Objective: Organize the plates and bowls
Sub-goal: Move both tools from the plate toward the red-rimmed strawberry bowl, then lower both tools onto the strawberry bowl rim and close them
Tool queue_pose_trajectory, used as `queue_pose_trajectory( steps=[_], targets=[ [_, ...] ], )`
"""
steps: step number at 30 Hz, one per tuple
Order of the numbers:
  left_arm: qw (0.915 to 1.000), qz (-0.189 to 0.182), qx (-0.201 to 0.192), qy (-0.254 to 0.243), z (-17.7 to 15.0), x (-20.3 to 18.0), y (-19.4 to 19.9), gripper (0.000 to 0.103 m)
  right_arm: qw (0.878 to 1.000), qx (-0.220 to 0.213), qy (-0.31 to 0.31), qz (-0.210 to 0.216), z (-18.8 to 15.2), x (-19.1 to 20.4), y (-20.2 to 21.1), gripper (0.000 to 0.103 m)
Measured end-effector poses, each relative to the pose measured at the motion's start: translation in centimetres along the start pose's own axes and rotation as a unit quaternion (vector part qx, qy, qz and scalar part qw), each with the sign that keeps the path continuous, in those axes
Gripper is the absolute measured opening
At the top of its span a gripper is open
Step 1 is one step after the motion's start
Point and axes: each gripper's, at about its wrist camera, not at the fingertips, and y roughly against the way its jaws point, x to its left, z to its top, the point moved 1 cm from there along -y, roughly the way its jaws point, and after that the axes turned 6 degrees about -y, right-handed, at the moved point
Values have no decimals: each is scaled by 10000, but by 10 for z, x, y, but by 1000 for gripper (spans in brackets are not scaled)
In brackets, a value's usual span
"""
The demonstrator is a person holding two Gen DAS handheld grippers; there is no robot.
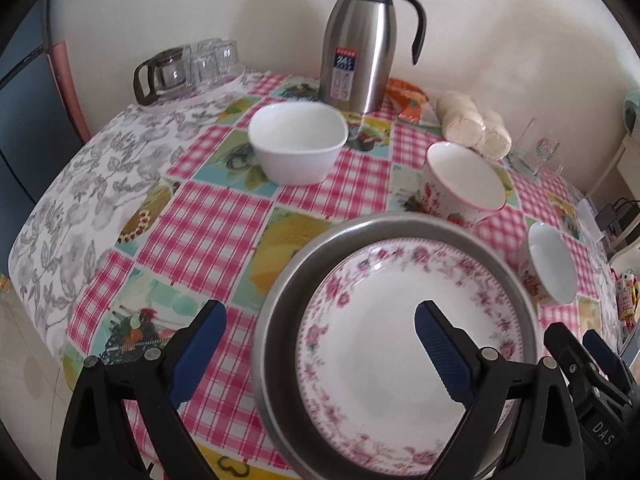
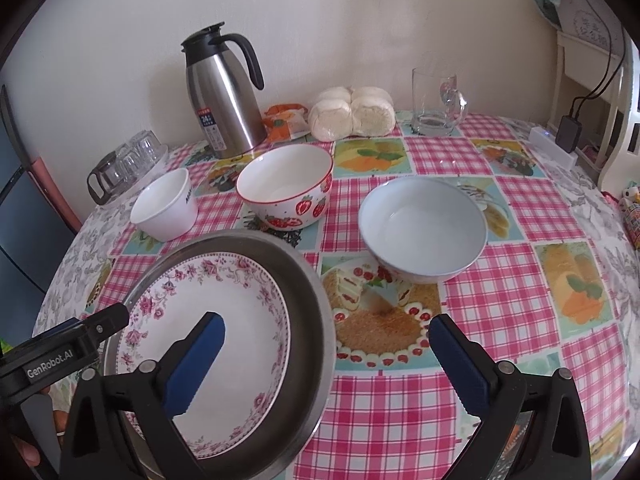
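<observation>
A white plate with a pink flower border (image 1: 372, 340) (image 2: 248, 312) lies inside a wider metal plate (image 1: 276, 320) (image 2: 314, 320) at the near edge of the table. My left gripper (image 1: 322, 346) is open and straddles the metal plate's left rim without touching it. My right gripper (image 2: 328, 364) is wide open across the right rim, one finger over the flowered plate, the other over the tablecloth, gripping nothing. Beyond stand a white square bowl (image 1: 298, 144) (image 2: 166, 204), a strawberry-patterned bowl (image 1: 464, 180) (image 2: 286, 188) and a pale blue bowl (image 1: 552, 268) (image 2: 422, 228).
A steel thermos jug (image 1: 360, 48) (image 2: 224, 96) stands at the back by the wall. Left of it is a tray of upturned glasses (image 1: 200, 68). A bag of buns (image 2: 352, 116), an orange packet (image 2: 284, 120) and a glass mug (image 2: 436, 100) line the back right.
</observation>
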Motion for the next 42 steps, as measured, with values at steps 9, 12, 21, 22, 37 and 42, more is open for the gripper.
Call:
queue_pose_trajectory(
  steps=[9, 12, 21, 22, 37, 42],
  targets=[
    [9970, -71, -761, -83, 22, -15, 6, 95, 9993, -275, -258, -8, 12, -16, 2, 103],
    [9946, -233, -1015, 47, 32, -13, 6, 95, 9987, -417, -286, -79, 18, -18, 2, 103],
    [9897, -914, -991, 481, 61, -6, -3, 95, 9981, -491, -287, -226, 33, -20, -5, 103],
    [9890, -998, -963, 520, 64, -6, -4, 95, 9982, -478, -274, -252, 34, -20, -6, 103],
    [9795, -1210, -1527, 516, 101, -25, -4, 96, 9984, -445, -114, -329, 83, -23, -17, 103],
    [9793, -1242, -1541, 421, 105, -34, -14, 96, 9983, -460, -215, -270, 105, -30, -17, 103]
  ],
)
